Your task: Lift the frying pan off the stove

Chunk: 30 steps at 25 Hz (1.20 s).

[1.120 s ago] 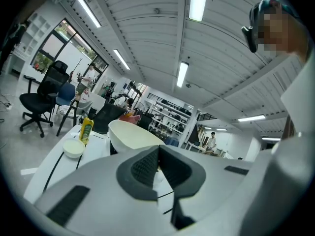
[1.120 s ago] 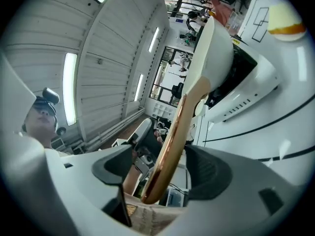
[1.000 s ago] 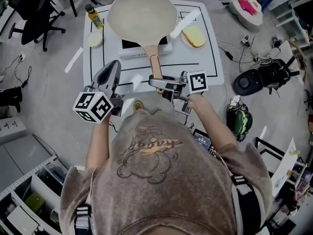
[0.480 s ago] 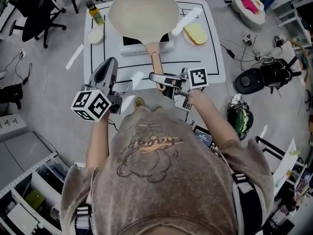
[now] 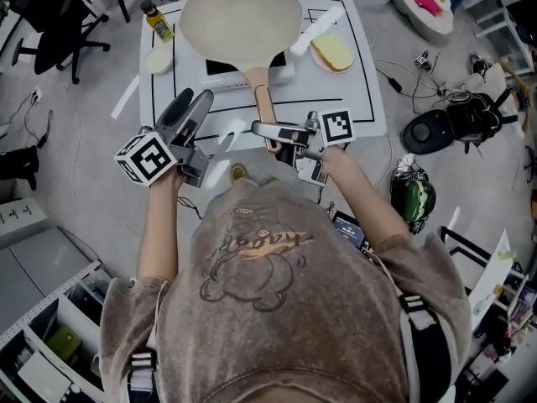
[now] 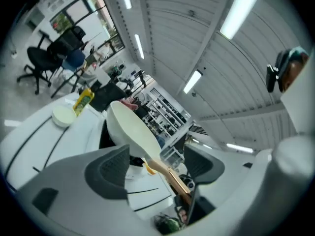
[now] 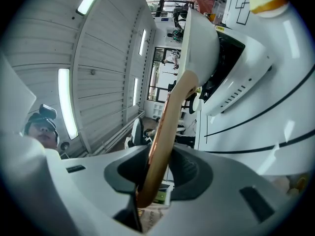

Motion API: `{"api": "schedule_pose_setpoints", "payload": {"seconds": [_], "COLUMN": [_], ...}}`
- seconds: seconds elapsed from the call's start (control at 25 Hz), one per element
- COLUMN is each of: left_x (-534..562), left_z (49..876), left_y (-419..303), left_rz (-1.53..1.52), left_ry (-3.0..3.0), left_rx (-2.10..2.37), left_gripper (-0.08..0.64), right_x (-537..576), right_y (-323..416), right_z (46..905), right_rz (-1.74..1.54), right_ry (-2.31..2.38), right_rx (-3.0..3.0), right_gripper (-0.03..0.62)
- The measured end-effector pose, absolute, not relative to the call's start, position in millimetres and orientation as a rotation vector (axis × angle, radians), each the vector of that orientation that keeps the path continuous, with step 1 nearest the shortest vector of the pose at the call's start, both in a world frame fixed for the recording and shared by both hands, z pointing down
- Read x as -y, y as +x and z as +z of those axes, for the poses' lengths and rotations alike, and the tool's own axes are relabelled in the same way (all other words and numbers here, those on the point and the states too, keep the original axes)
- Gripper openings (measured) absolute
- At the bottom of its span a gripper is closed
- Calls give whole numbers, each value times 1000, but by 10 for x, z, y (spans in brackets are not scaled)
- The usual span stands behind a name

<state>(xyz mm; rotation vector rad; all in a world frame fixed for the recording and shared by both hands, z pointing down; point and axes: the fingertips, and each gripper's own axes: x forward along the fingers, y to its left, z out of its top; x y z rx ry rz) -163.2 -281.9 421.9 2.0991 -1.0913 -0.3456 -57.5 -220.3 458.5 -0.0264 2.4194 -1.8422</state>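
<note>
A cream frying pan (image 5: 242, 19) sits over the white stove (image 5: 252, 80) on the white table (image 5: 361, 99); I cannot tell whether the pan touches the stove. Its wooden handle (image 5: 263, 107) points toward me. My right gripper (image 5: 267, 133) is shut on the handle's near end, and in the right gripper view the handle (image 7: 170, 117) runs straight down between the pads of that gripper (image 7: 160, 173). My left gripper (image 5: 195, 99) hovers left of the handle, its jaws opening with nothing between them. In the left gripper view the pan (image 6: 130, 129) lies ahead, beyond the left gripper (image 6: 157, 168).
A yellow oil bottle (image 5: 155, 19) and a small white dish (image 5: 159, 59) stand left of the stove. A slice of bread on a plate (image 5: 331, 54) lies to its right. An office chair (image 5: 59, 32) is far left. Cables and black gear (image 5: 440, 133) cover the floor at right.
My left gripper's jaws have spread apart and it has moved up toward the table. The right gripper stays clamped on the handle, and the pan has shifted slightly left.
</note>
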Motion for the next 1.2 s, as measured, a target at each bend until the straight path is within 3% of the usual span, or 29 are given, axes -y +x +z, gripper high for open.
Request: {"api": "schedule_pose_setpoints", "payload": {"seconds": [0.2,0.92,1.2], "left_x": [2933,3188,3229], "left_z": [4447,4682,4748], "left_y": [-1272,-241,-108], "left_rz": [-281,-255,-238], "left_ry": [2044,1863,1808], "left_rx": [823,325,268], "left_gripper": [388,391,290], "right_x": [2202,2188,2176], "right_y": [-588,-628,-630], "right_z": [4572,4556,4594], "right_rz": [-1830,-1826,-1854], "right_ry": [-37,-12,0], "right_rx": [-2442,-2462,-2452], "right_gripper": [117,117,112]}}
